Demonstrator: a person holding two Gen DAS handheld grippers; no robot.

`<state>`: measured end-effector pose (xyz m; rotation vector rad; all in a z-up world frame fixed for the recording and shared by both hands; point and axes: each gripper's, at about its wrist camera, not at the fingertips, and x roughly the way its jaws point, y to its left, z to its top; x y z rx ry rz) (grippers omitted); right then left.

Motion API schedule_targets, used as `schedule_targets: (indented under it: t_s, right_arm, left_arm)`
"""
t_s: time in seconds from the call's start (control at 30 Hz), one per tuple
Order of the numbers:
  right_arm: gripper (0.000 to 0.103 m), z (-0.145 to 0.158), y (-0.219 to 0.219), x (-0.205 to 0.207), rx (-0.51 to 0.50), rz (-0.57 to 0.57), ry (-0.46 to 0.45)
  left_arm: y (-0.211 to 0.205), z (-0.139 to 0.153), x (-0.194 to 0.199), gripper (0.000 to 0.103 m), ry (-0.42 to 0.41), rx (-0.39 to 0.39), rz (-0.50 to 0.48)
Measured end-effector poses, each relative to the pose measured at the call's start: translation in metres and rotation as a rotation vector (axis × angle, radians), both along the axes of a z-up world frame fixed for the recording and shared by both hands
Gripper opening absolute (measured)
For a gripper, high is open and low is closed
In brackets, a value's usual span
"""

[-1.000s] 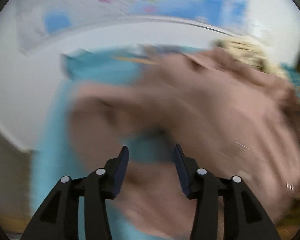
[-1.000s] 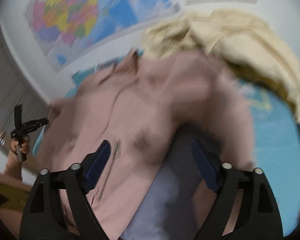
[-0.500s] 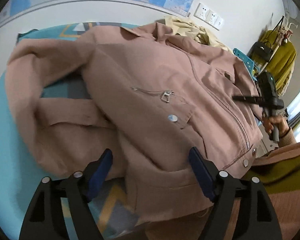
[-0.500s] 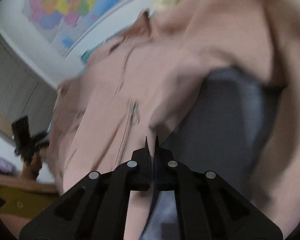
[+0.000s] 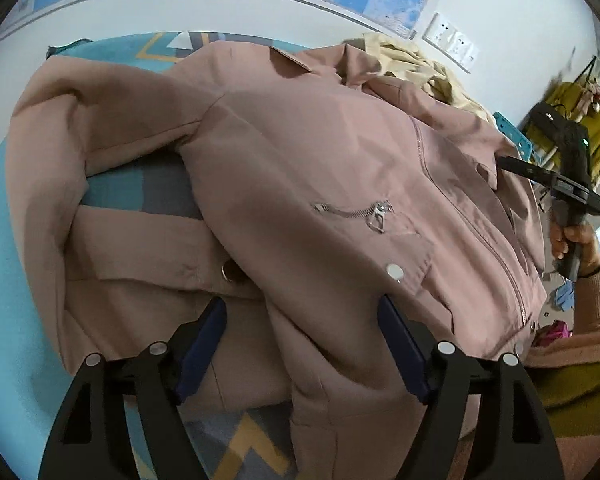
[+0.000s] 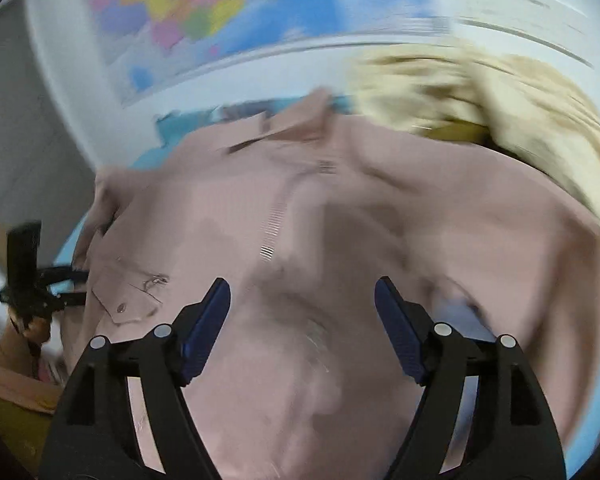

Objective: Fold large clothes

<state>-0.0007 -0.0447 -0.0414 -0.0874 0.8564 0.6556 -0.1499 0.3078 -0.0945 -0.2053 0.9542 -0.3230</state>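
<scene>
Pink jacket spread on the blue mat, both grippers hovering over it with nothing held.

The pink jacket (image 5: 320, 184) lies front-up on the teal patterned mat (image 5: 4, 264), one sleeve (image 5: 112, 236) folded back across its side, a chest zipper (image 5: 356, 213) and silver snaps showing; the left gripper (image 5: 302, 350) sits at the hem with its blue-padded jaws spread wide, cloth under the gap but nothing pinched; the right gripper (image 6: 302, 326) is over the jacket (image 6: 340, 240) too, jaws likewise spread and gripping nothing, though that view is smeared with blur; a cream garment (image 5: 424, 68) is heaped just beyond the collar; a map (image 6: 204, 4) hangs on the wall behind.
</scene>
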Motion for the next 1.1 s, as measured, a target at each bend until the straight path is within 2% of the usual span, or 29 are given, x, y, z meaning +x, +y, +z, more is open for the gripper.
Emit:
schedule_targets:
  t_s: [0.07, 0.17, 0.23, 0.27, 0.3, 0.37, 0.4, 0.47, 0.53, 0.6, 0.63, 0.67, 0.7, 0.77, 0.8, 0.83, 0.87, 0.9, 0.93, 0.97, 1.0, 1.07, 1.1]
  right_arm:
    - [0.074, -0.012, 0.043, 0.02, -0.063, 0.035, 0.002]
    - [0.074, -0.031, 0.074, 0.05, -0.127, 0.034, 0.025]
    - [0.055, -0.043, 0.087, 0.068, -0.148, 0.047, 0.056]
    - [0.029, -0.048, 0.091, 0.075, -0.149, 0.05, 0.08]
    - [0.017, -0.051, 0.093, 0.083, -0.135, 0.051, 0.102]
    - [0.011, -0.051, 0.091, 0.093, -0.109, 0.05, 0.106]
    - [0.009, -0.048, 0.09, 0.097, -0.105, 0.046, 0.092]
    - [0.008, -0.038, 0.087, 0.106, -0.091, 0.021, 0.06]
    - [0.008, -0.029, 0.086, 0.117, -0.06, -0.024, 0.036]
    - [0.008, -0.031, 0.09, 0.128, -0.068, -0.058, 0.022]
    - [0.008, -0.035, 0.093, 0.132, -0.081, -0.063, 0.025]
    - [0.011, -0.041, 0.096, 0.136, -0.097, -0.074, 0.032]
    - [0.015, -0.047, 0.096, 0.142, -0.094, -0.09, 0.047]
    - [0.023, -0.052, 0.094, 0.148, -0.086, -0.102, 0.059]
    - [0.024, -0.053, 0.093, 0.148, -0.091, -0.107, 0.058]
    - [0.025, -0.053, 0.09, 0.147, -0.089, -0.102, 0.056]
    - [0.033, -0.052, 0.088, 0.146, -0.082, -0.092, 0.065]
    - [0.047, -0.048, 0.081, 0.142, -0.072, -0.086, 0.083]
    - [0.054, -0.044, 0.075, 0.138, -0.056, -0.082, 0.087]
    - [0.068, -0.036, 0.065, 0.128, -0.023, -0.071, 0.083]
    - [0.071, -0.026, 0.053, 0.115, 0.006, -0.056, 0.068]
    - [0.077, -0.012, 0.032, 0.09, 0.03, -0.038, 0.045]
    - [0.079, -0.005, 0.015, 0.071, 0.052, -0.03, 0.038]
  left_arm:
    - [-0.001, 0.001, 0.005, 0.075, -0.004, 0.005, -0.001]
    - [0.005, 0.001, 0.009, 0.075, -0.007, 0.021, 0.032]
    - [0.011, 0.002, 0.009, 0.075, -0.013, 0.037, 0.063]
    - [0.014, 0.002, 0.01, 0.075, -0.015, 0.048, 0.079]
    - [0.021, 0.002, 0.012, 0.075, -0.012, 0.067, 0.103]
    - [0.033, 0.002, 0.018, 0.074, -0.004, 0.106, 0.149]
    - [0.038, 0.002, 0.021, 0.071, 0.001, 0.126, 0.171]
    - [0.051, 0.003, 0.029, 0.047, 0.021, 0.163, 0.214]
    - [0.067, 0.005, 0.04, 0.034, 0.036, 0.224, 0.282]
    - [0.08, 0.007, 0.051, 0.033, 0.04, 0.364, 0.39]
    - [0.086, 0.006, 0.057, 0.033, 0.052, 0.461, 0.458]
    - [0.089, 0.005, 0.06, 0.032, 0.062, 0.504, 0.486]
    - [0.093, 0.006, 0.061, 0.032, 0.073, 0.497, 0.504]
    - [0.088, 0.014, 0.052, 0.038, 0.04, 0.396, 0.447]
    - [0.084, 0.018, 0.046, 0.042, 0.014, 0.361, 0.41]
    - [0.075, 0.023, 0.036, 0.052, -0.019, 0.307, 0.349]
    - [0.068, 0.027, 0.028, 0.06, -0.043, 0.265, 0.3]
    - [0.057, 0.032, 0.016, 0.063, -0.08, 0.211, 0.228]
    - [0.046, 0.036, 0.004, 0.065, -0.111, 0.183, 0.17]
    - [0.037, 0.039, -0.007, 0.069, -0.131, 0.165, 0.129]
    - [0.03, 0.04, -0.014, 0.071, -0.137, 0.152, 0.099]
    - [0.016, 0.039, -0.026, 0.083, -0.145, 0.104, 0.041]
    - [0.01, 0.038, -0.03, 0.084, -0.144, 0.093, 0.023]
